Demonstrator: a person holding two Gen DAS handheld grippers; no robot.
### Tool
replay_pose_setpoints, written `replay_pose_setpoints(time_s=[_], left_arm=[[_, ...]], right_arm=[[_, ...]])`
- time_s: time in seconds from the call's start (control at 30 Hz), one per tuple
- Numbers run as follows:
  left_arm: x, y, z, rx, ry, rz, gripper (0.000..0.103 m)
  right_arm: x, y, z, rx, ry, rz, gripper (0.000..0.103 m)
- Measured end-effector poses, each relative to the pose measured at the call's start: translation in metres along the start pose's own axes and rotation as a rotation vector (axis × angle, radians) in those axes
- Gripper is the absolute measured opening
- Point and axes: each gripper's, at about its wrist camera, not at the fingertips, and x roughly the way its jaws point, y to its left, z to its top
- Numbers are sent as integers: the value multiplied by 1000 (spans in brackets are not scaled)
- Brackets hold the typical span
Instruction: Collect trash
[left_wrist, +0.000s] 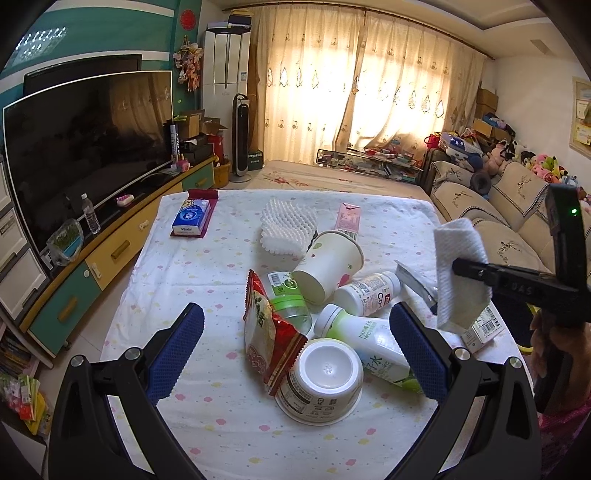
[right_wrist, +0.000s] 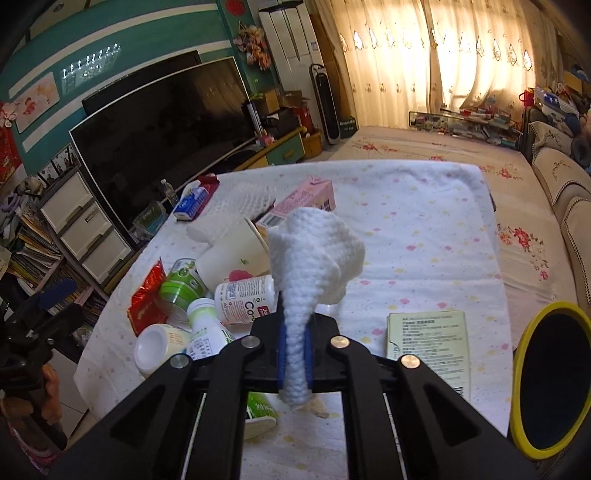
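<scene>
Living room, tabletop (right_wrist: 424, 229) under a spotted white cloth. White paper towel (right_wrist: 310, 266) is pinched in the fully closed right hand-held gripper (right_wrist: 294, 354), long axis running out along the fingers toward 12 o'clock, clear above the cloth. Yellow-rimmed bin (right_wrist: 550, 376) sits at about 4 o'clock from it, near, so the right side is nearer. Left hand-held gripper (left_wrist: 295, 354) is wide open, empty, over the trash pile (left_wrist: 325, 325).
</scene>
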Motion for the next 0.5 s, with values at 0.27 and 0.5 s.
replay_pose_setpoints(time_s=[0.27, 0.5], left_arm=[[-3, -5, 0, 12, -1, -10, 99], [5, -12, 0, 21, 13, -22, 99]], right_arm=[[-61, -46, 8, 65, -117, -75, 7], [-90, -102, 6, 179, -128, -47, 7]])
